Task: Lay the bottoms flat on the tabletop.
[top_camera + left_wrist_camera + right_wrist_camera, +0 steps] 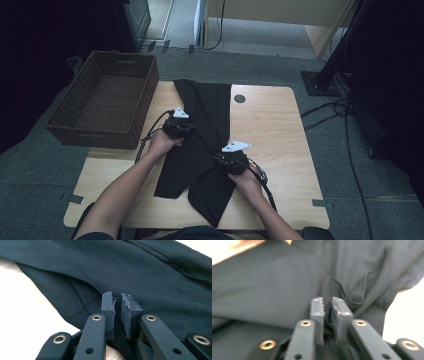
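a black garment (200, 135), which looks like a pair of trousers, lies spread on the wooden bench (280, 130). its upper part runs toward the far edge of the bench, and its lower part is folded over and splits into 2 flaps near the person's side. a brown wicker basket (107, 97) stands at the far left corner of the bench, partly overhanging it, just beside the garment's left edge.

the left gripper (178, 126) sits on the left side of the garment, about midway along its length, held in the person's left hand (162, 142). in the left gripper view its fingers (108, 305) stand a narrow slit apart with their tips down on the dark cloth; no fold of cloth shows pinched between them, so they look released, barely parted. frayed threads hang from the inner faces of the pads.

the right gripper (231, 159) rests on the garment nearer the person, at the spot where the folded part meets the lower flap, held in the right hand (247, 180). in the right gripper view its fingers (317, 307) are also a small gap apart, tips against the cloth beside a loose crease. the gap looks dark, and i cannot tell for sure whether a thin bit of cloth sits in it; the pads do not appear to press on anything.

the 2 grippers are near each other, both over the garment, the left one farther from the person than the right.
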Available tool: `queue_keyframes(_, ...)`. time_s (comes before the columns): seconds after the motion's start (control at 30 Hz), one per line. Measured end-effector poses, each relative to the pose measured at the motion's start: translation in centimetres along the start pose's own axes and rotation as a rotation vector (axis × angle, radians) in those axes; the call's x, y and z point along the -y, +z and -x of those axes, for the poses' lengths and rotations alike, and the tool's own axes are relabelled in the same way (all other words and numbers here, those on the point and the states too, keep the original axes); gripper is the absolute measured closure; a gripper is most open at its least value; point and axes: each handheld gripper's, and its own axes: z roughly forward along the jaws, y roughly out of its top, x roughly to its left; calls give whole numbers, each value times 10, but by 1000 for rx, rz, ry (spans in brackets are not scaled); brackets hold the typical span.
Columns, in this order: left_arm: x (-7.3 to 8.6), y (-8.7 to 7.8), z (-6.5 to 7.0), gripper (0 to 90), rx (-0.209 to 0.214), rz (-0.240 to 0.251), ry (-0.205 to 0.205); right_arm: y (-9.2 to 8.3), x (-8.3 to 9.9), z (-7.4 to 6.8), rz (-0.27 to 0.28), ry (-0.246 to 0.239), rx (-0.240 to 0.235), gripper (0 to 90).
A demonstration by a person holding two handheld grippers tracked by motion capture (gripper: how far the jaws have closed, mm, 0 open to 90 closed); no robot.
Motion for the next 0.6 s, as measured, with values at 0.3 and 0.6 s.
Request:
queue_keyframes(0.3, -3, 0, -4, 847, 12, -24, -11, 31, -50, -32, 99, -20, -85, 613)
queue_keyframes(0.6, -2, 0, -6, 843, 20, -16, -6, 76, -60, -57, 68, -70, -103, 546)
